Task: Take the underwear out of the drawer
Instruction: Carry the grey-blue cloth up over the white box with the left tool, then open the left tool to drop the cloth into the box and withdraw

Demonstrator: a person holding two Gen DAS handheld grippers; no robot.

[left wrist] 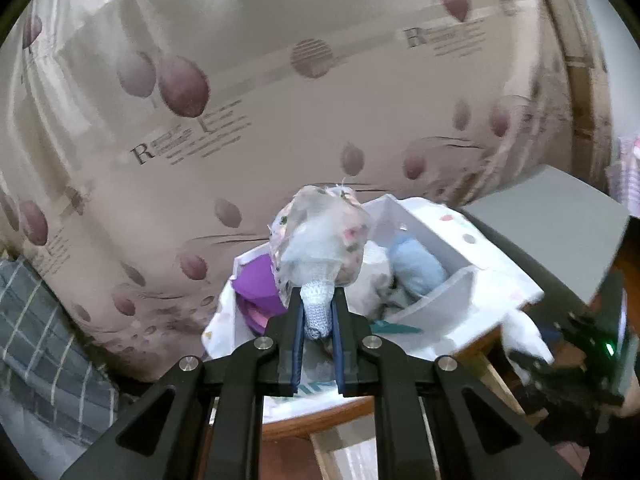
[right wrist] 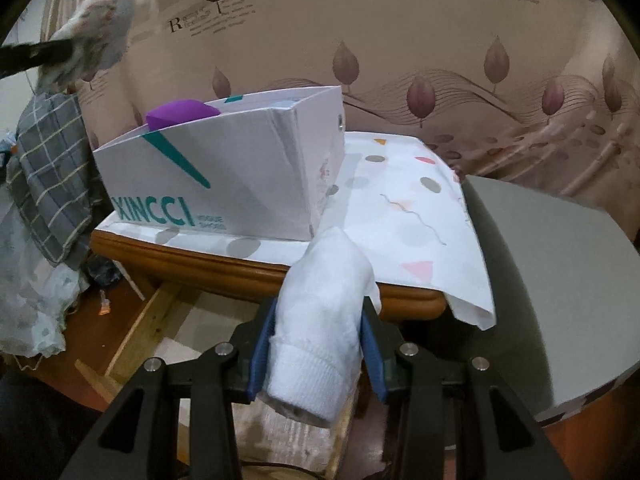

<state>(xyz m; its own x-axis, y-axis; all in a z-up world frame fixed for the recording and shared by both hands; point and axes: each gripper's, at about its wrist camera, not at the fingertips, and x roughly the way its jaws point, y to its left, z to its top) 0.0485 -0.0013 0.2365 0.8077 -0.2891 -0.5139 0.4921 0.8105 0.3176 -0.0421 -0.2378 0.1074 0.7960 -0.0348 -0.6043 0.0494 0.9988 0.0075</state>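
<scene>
Underwear (left wrist: 320,236), rolled into a pale bundle with small coloured print and a light-blue knitted band at its near end, hangs in the air above the white cardboard box (left wrist: 436,236) serving as the drawer. My left gripper (left wrist: 318,320) is pressed almost together, its blue pads pinching that knitted band, with the bulk of the bundle bulging out beyond the fingertips. The bundle's long axis runs along my fingers, band end toward me, rounded end pointing away toward the patterned curtain (left wrist: 280,120). From the right wrist view the same bundle (right wrist: 100,20) shows high at upper left, well above the box (right wrist: 224,184). My right gripper (right wrist: 316,344) is partly spread and clamps a white rolled garment (right wrist: 324,312), cuff toward me, tip toward the table (right wrist: 248,268). Inside the box lie purple (left wrist: 256,284) and blue (left wrist: 416,268) rolls.
</scene>
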